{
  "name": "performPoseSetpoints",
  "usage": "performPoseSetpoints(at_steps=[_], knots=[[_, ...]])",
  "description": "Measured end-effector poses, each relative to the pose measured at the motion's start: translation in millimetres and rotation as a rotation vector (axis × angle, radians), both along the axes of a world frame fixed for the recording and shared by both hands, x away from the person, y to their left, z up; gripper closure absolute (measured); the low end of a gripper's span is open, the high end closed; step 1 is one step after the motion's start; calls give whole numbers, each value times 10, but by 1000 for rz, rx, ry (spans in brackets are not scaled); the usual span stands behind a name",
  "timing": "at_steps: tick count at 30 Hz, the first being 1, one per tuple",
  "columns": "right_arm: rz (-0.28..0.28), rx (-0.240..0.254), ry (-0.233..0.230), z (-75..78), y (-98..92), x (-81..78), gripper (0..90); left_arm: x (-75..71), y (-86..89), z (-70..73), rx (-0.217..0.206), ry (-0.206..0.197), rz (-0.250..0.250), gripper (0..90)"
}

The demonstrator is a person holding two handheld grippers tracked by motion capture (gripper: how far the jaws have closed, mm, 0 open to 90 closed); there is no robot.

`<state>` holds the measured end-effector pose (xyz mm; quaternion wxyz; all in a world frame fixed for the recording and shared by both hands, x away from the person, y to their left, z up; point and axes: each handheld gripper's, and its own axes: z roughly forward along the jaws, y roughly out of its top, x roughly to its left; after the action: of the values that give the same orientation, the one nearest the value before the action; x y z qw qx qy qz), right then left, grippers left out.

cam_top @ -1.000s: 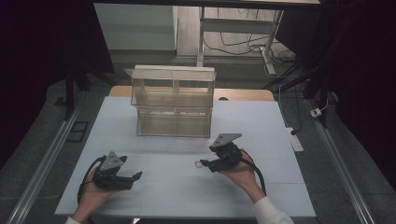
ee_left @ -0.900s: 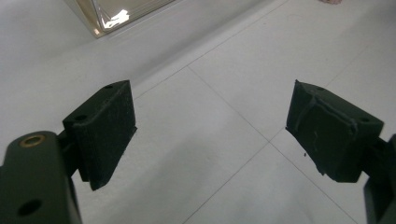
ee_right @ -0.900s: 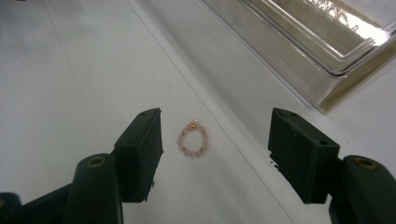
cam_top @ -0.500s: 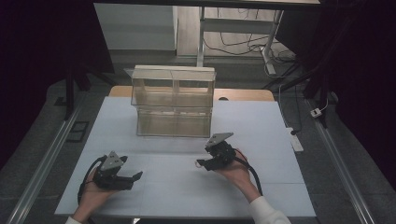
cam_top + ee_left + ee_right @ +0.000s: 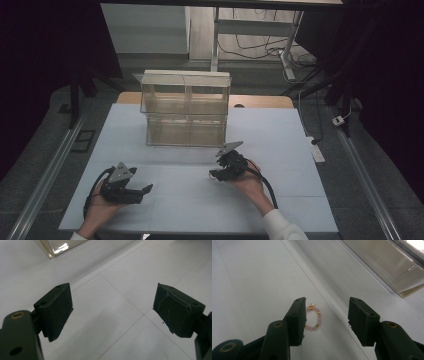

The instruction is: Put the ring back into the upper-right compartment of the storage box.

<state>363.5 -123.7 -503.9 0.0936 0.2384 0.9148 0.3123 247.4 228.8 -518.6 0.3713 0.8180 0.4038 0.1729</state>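
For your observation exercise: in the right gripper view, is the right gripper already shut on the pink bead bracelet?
No: the right gripper stands open, and the bead bracelet lies on the table beside its left jaw.

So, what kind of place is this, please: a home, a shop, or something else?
Probably a lab or recording room, not a home. A white work table stands among dark curtains, loose cables lie on the floor behind it, and a clear plastic organizer sits on it like a test prop.
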Motion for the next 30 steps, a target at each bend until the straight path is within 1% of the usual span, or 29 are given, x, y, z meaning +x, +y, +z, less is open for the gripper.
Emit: performPoseSetpoints(at_steps=[4,5,9,15,18,22,24,25,27,30], knots=[[-1,-16,8,-34,23,15,527,-1,0,0,2,0,-2,157],[1,-22,15,-52,38,23,547,-1,-1,-1,3,0,-2,157],[-1,-53,17,-87,68,33,571,0,-2,-4,7,0,-4,157],[-11,-66,34,-115,87,36,616,-2,1,-4,10,-1,-5,157],[-7,-68,27,-115,94,30,670,-4,1,-4,12,-2,-6,158],[1,-79,35,-109,123,2,771,-3,-1,-8,13,0,-7,158],[-2,-73,40,-112,122,4,811,-4,-3,-7,13,-1,-8,158],[-2,-73,40,-112,122,4,811,-4,-4,-8,13,-1,-8,158],[-3,-69,48,-115,116,5,862,-6,-6,-8,14,-1,-9,158],[-1,-74,44,-113,118,4,863,-9,-9,-7,15,-2,-8,158]])
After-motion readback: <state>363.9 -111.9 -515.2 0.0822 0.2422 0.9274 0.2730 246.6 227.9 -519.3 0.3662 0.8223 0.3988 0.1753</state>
